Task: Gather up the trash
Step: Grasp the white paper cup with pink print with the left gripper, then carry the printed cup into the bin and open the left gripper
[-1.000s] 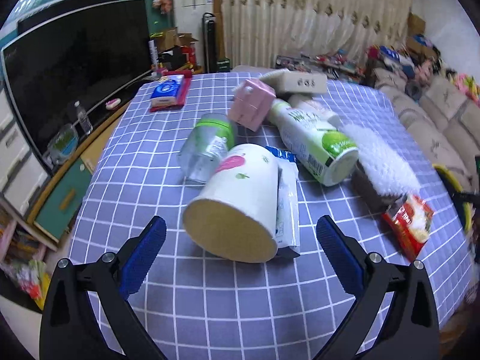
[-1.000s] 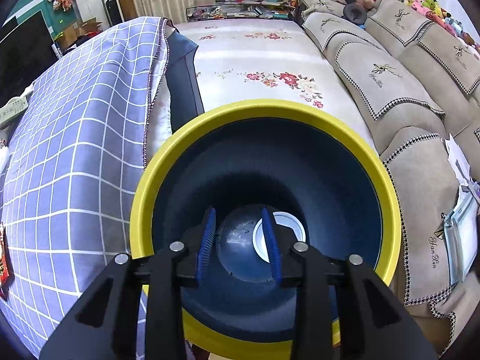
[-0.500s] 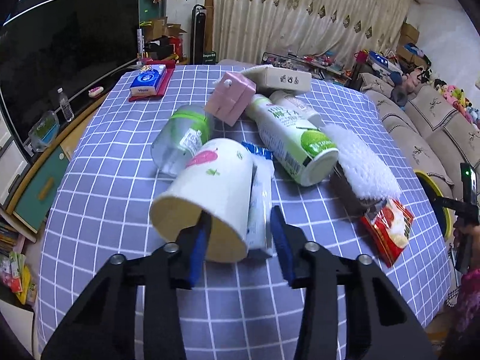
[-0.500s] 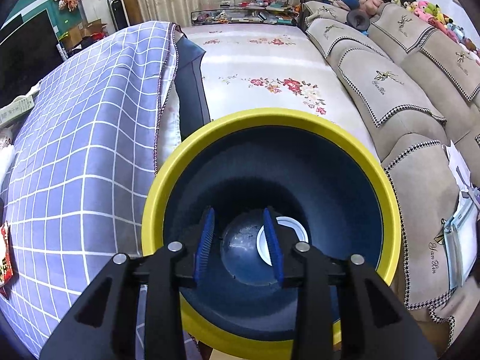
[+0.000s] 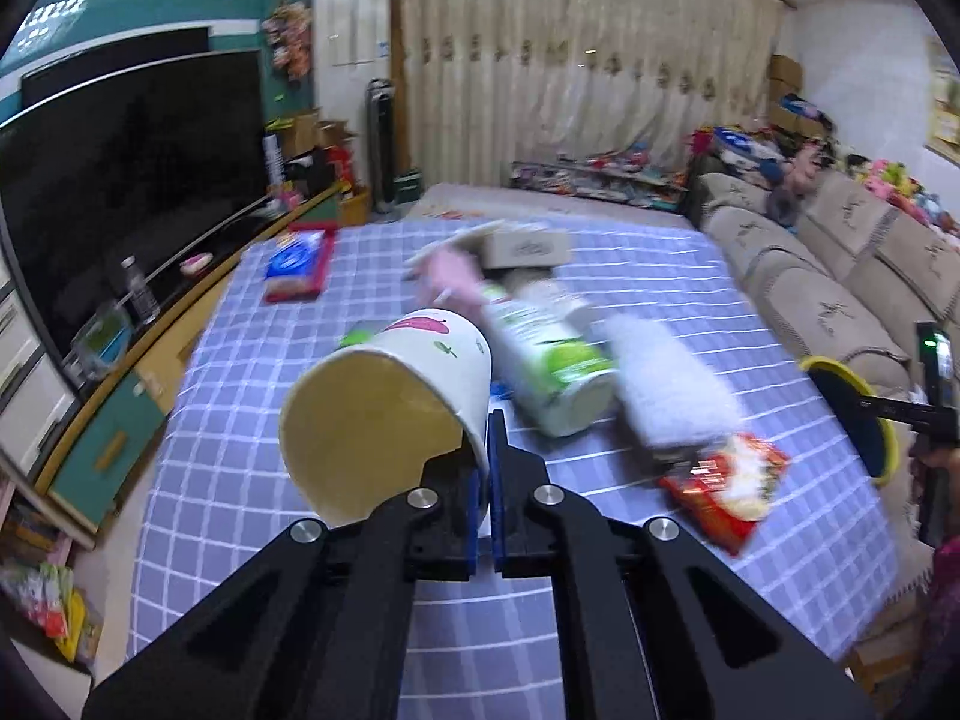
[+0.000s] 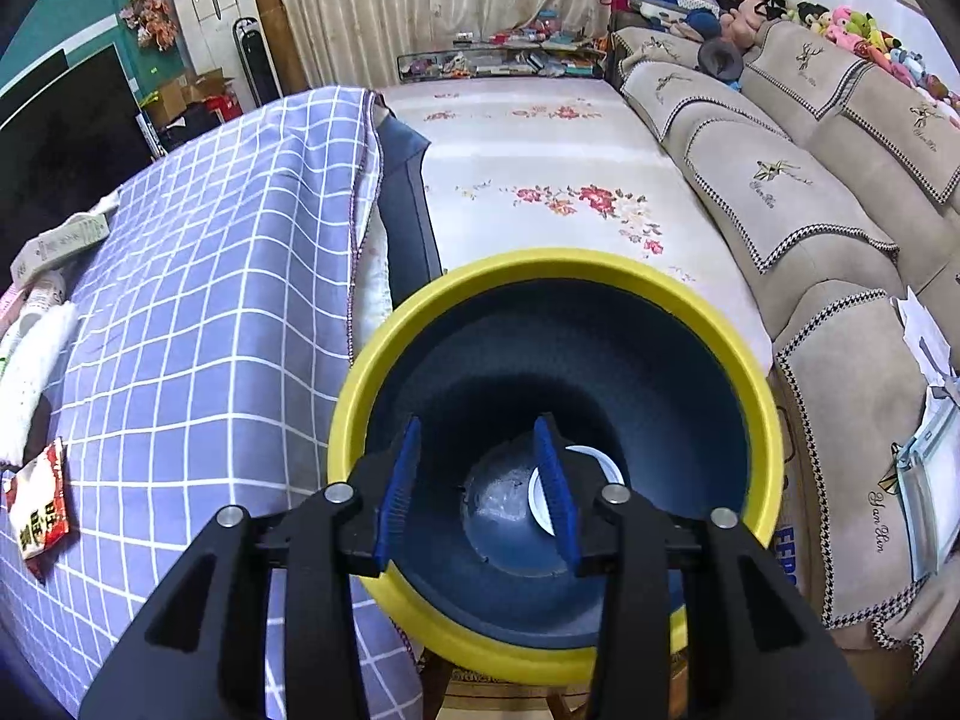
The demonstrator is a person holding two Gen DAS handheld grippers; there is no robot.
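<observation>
— Across the checked counter (image 5: pixel 252 396), what lay there, left to right?
— A TV (image 5: pixel 120 192) stood beside it; then a blurred bottle (image 5: pixel 540 354), a brush (image 5: pixel 666 396) and a red packet (image 5: pixel 726 486).
— And the tools?
— The left tool (image 5: pixel 487 468) had just closed, pinching the paper cup's (image 5: pixel 384 414) rim. The right tool (image 6: pixel 474 486), jaws just widening and partly apart, hung over the yellow-rimmed bin (image 6: pixel 600 276); nothing was gripped.

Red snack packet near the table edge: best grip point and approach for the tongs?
Take the red snack packet by its crimped end seam nearest the table edge, coming in low from that open side. It lies flat on the cloth, so there is no height to straddle; a thin edge suits a pinch. The white brush crowds its far end.
</observation>
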